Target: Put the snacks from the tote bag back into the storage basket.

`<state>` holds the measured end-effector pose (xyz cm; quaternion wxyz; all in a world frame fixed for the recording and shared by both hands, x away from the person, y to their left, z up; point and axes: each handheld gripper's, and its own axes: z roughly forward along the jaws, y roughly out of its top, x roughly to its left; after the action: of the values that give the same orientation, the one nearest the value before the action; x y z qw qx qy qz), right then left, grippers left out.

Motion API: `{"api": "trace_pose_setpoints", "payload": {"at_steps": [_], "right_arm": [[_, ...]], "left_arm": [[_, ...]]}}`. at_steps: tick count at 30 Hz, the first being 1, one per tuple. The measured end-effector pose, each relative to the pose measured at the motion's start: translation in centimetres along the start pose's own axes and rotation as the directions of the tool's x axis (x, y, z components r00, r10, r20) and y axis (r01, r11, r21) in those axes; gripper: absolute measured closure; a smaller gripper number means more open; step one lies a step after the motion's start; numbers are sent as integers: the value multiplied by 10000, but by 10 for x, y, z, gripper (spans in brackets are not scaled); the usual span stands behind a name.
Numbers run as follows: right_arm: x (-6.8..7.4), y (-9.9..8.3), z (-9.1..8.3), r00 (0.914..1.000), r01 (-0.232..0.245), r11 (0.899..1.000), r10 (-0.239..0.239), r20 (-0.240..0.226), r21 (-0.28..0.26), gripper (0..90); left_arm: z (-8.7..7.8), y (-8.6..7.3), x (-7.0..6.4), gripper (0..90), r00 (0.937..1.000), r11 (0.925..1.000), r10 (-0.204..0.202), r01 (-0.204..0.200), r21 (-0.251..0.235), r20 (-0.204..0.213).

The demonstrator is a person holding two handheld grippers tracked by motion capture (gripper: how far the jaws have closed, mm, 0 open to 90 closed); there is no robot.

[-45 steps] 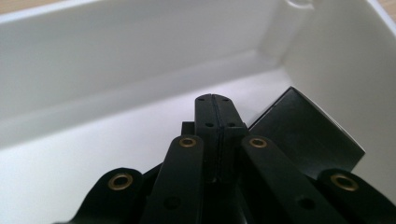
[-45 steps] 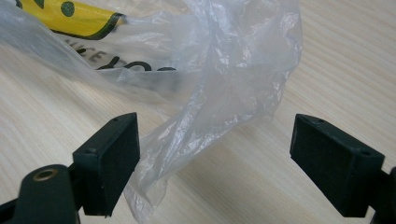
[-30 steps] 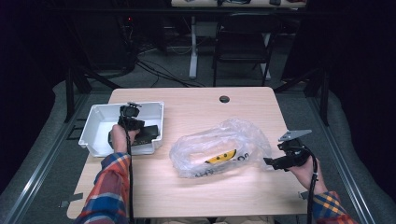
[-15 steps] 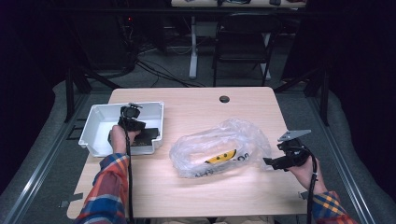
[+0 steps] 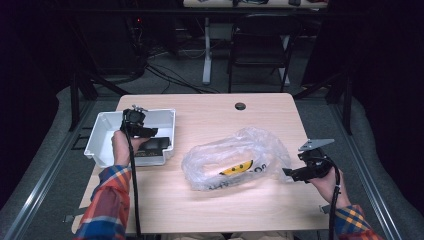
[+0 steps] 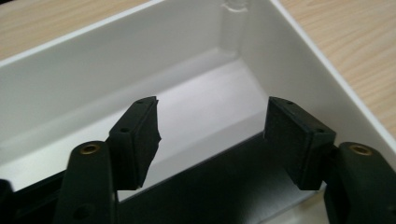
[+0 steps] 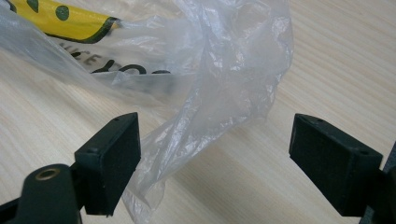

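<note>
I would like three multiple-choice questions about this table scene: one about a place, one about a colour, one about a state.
1. Where is the left claw?
A. over the white bin
B. on the plastic bag
C. on the floor

2. What colour is the printed patch inside the clear bag?
A. red
B. yellow
C. blue

3. How is the right claw?
A. shut on the bag
B. shut on nothing
C. open, with the bag's edge between its jaws

Answers: 1 A, its jaws point into the bin; 2 B, a yellow patch with dark print shows through the plastic; 3 C, the jaws stand wide apart around loose plastic.
</note>
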<state>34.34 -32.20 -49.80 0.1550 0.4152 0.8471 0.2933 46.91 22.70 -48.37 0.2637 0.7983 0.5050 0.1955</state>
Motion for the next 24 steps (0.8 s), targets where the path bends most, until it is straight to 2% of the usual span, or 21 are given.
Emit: {"api": "trace_pose_setpoints", "payload": {"at_steps": [3,6,10,15,20,24], "right_arm": [[0,0,0,10000,-14,10000,14,33,-16,162],[-1,0,-1,10000,0,10000,0,41,3,162],[-1,0,-1,10000,2,10000,-2,39,25,163],[-1,-1,1,10000,-80,10000,79,31,15,162],[0,-1,2,10000,-76,10000,76,50,60,163],[0,-2,3,10000,-86,10000,86,-30,29,163]], "left_arm": [[-14,-1,-4,296,9993,9997,215,-211,-126,308],[-29,-3,-9,259,9985,9989,458,-454,-120,312],[-45,-8,-19,223,9963,9962,857,-855,-147,116],[-65,-15,-31,174,9918,9919,1263,-1260,-135,185],[-84,-30,-49,157,9879,9876,1545,-1542,-287,93],[-94,-47,-61,151,9838,9839,1788,-1786,-84,153]]}}
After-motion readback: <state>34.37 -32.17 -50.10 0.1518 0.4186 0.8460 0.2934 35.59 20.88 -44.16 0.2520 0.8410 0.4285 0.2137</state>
